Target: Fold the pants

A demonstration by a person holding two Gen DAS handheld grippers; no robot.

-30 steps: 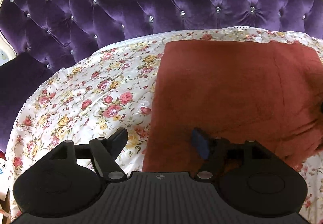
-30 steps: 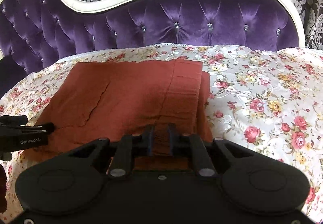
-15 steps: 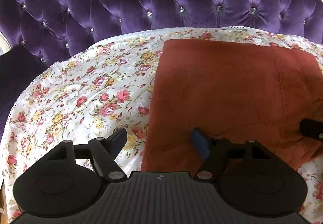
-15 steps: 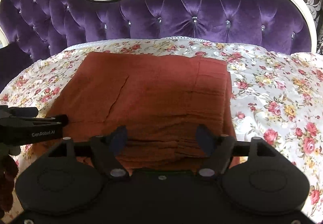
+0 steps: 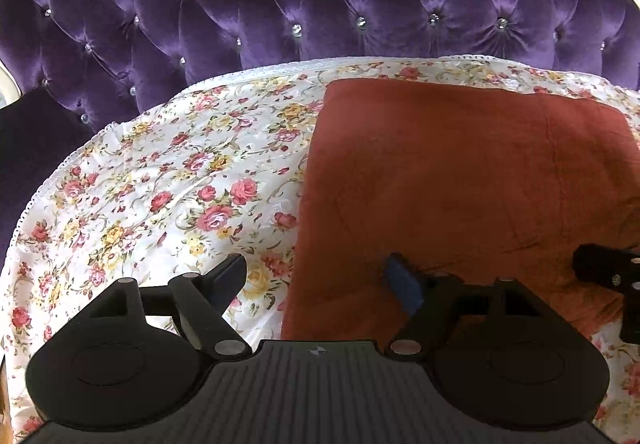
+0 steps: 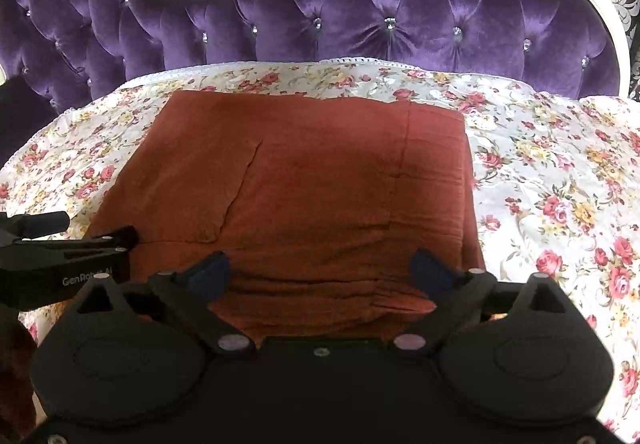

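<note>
The rust-red pants [image 5: 460, 172] [image 6: 320, 172] lie folded into a flat rectangle on the floral cover. My left gripper [image 5: 318, 278] hovers over their near left corner. Its jaws are opening, and the pants' left edge runs beneath the gap without either pad touching it. My right gripper [image 6: 320, 270] stands over the near edge, where the cloth is rumpled. Its jaws are opening wide and the pads are off the cloth. In the right wrist view my left gripper [image 6: 96, 228] reaches in from the left. The right gripper's finger [image 5: 596, 264] shows at the right edge of the left wrist view.
The floral cover [image 5: 160, 184] [image 6: 560, 184] spreads out on both sides of the pants. A purple tufted backrest [image 5: 320, 16] [image 6: 400, 16] with a white frame rises right behind the far edge. Patterned dark drapery hangs beyond it.
My right gripper went from nearly shut on the pants' near edge to wide open, letting the cloth go. The left jaws spread slightly. The pants now lie flatter.
</note>
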